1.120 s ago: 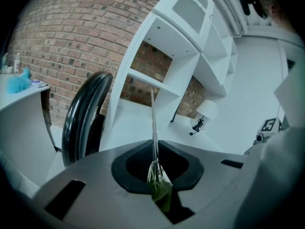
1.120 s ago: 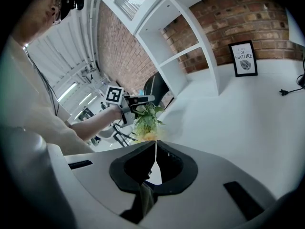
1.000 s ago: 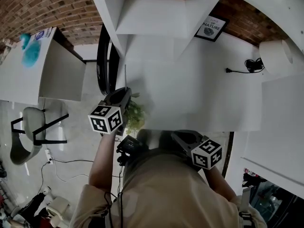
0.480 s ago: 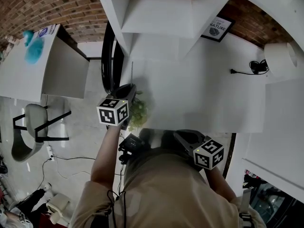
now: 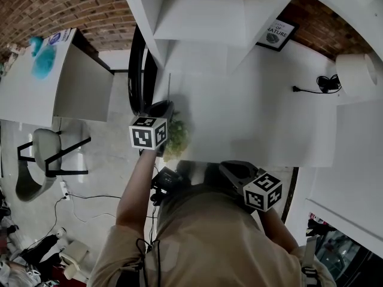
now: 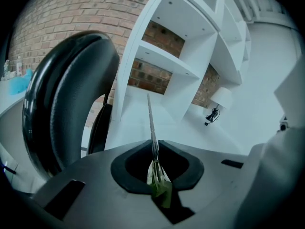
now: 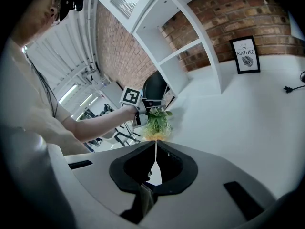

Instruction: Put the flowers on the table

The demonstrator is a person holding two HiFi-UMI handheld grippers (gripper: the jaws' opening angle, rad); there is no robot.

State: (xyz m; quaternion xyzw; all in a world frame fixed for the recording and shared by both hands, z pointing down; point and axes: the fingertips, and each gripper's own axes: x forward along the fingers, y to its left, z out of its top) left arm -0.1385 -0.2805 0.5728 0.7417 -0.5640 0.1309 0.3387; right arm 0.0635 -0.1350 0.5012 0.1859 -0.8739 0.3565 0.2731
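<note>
**Flowers at the near-left table corner, pinched in the left gripper**

- The left gripper [image 6: 155, 149] has its jaws nearly together, clamped on the thin stem of the flowers [image 5: 175, 137]. A green leaf is caught just behind the pads.
- Long axis: in the head view the stem runs out past the jaw tips toward 12 o'clock. The leafy head hangs back at about 5 o'clock from the tips, beside the marker cube. In the right gripper view the bunch droops below the left gripper, with orange at its lower end.
- Place: the bunch sits at the near-left corner of the table [image 5: 251, 118]. No view shows whether it touches the top.
- The right gripper [image 7: 155, 149] has its jaws together with nothing between them. It sits close to the person's torso, at about 4 o'clock from the bunch and well apart from it.
- Judgement: this is a left-hand job. Open table lies at 1 to 3 o'clock from the bunch, so the release should happen further in that way, with the stem laid flat.
- Risk: let go this close to the edge, the head could tip off the corner.
</note>
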